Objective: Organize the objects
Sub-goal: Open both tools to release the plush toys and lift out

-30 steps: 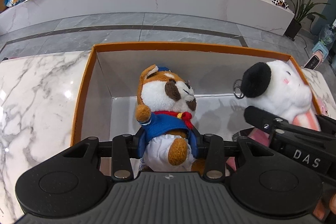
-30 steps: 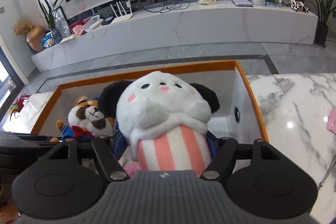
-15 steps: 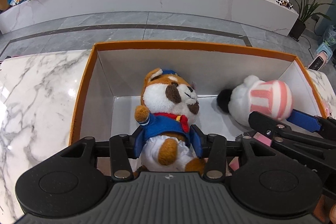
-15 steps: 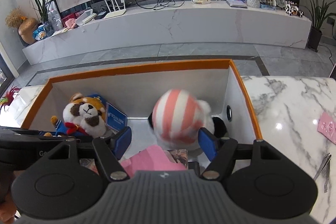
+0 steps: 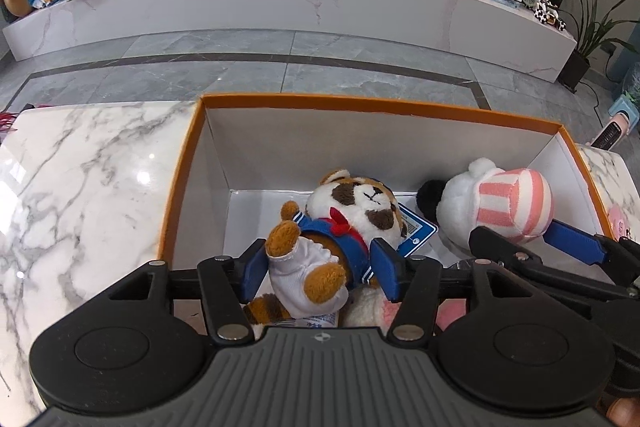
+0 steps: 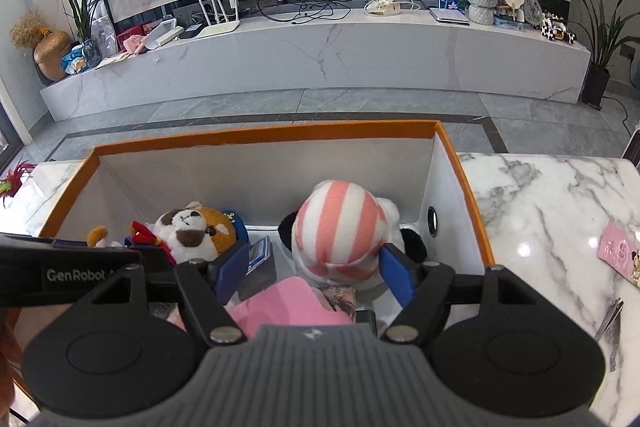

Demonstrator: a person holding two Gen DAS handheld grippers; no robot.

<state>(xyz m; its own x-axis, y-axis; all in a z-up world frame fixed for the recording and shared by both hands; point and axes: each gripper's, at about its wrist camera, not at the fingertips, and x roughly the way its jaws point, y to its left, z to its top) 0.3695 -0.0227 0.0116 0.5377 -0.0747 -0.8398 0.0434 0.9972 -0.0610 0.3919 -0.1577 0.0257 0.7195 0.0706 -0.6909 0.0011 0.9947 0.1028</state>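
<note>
An orange-rimmed white box (image 5: pixel 360 103) (image 6: pixel 260 133) stands on the marble table. A brown-and-white plush dog in a blue sailor suit (image 5: pixel 344 223) (image 6: pixel 196 227) lies on its back inside it. My left gripper (image 5: pixel 320 269) straddles its body, and the jaws are opening with the pads slack on it. To the right, a white panda plush with pink stripes (image 5: pixel 504 205) (image 6: pixel 340 227) lies head-down in the box. My right gripper (image 6: pixel 314 267) stands around it. Its jaws are opening too, and the left pad is clear of the plush.
A pink cloth item (image 6: pixel 288 303) and a small booklet (image 6: pixel 340 297) lie in the box's near part. A blue tag (image 5: pixel 416 235) sits beside the dog. On the marble table (image 6: pixel 560 207) to the right are a pink card (image 6: pixel 620 257) and a metal tool (image 6: pixel 610 315).
The panda, held upright a second ago, has dropped head-first into the box. The dog has tipped back onto its back. Both pairs of jaws have widened.
</note>
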